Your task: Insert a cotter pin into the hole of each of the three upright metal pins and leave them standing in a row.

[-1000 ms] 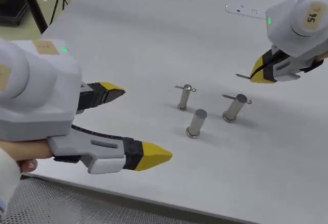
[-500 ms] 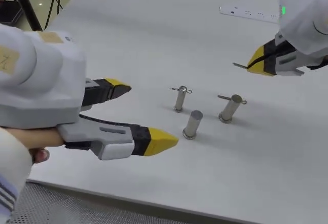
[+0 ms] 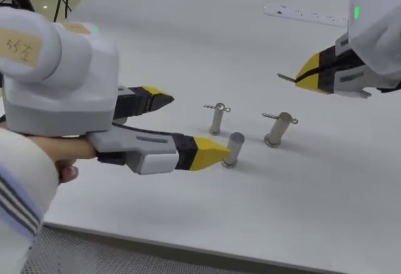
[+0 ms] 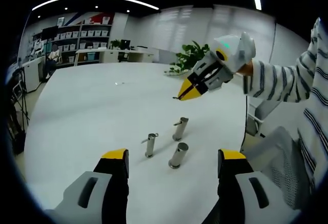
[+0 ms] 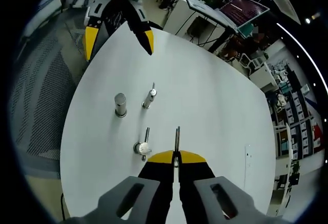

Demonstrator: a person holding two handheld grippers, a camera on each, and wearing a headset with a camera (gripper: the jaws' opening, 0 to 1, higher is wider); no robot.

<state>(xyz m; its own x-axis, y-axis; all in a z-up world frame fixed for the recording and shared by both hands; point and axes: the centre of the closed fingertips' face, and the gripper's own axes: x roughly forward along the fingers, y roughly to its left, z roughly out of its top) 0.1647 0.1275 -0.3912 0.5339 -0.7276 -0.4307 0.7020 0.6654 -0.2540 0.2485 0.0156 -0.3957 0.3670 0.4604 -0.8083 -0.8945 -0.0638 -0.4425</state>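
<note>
Cotter pin [image 3: 286, 78] number three is clamped in my right gripper [image 3: 302, 77], whose jaws are closed on its back end so that its thin shaft sticks straight out along the line of the jaws. In the head view it lies nearly level and points left. Its target is the bare pin [image 3: 234, 147], the only one of the three with nothing through its top. It stands on the white table [image 3: 188, 36] nearer to me than the other two. The far pin [image 3: 217, 117] and the right-hand pin [image 3: 277, 128] each already carry a cotter pin crosswise near the top.

From my right jaws the bare pin lies forward and off to the left, beyond the right-hand pin and well apart from the tip. My left gripper [image 3: 197, 125] is the nearer one by far. Its jaws are spread wide and hold nothing, and in the left gripper view the bare pin stands just ahead, in line with the gap between them. I cannot make out which way the hole faces, so I judge that the left jaws should steady the upright pin while the right brings its shaft in level with the hole
</note>
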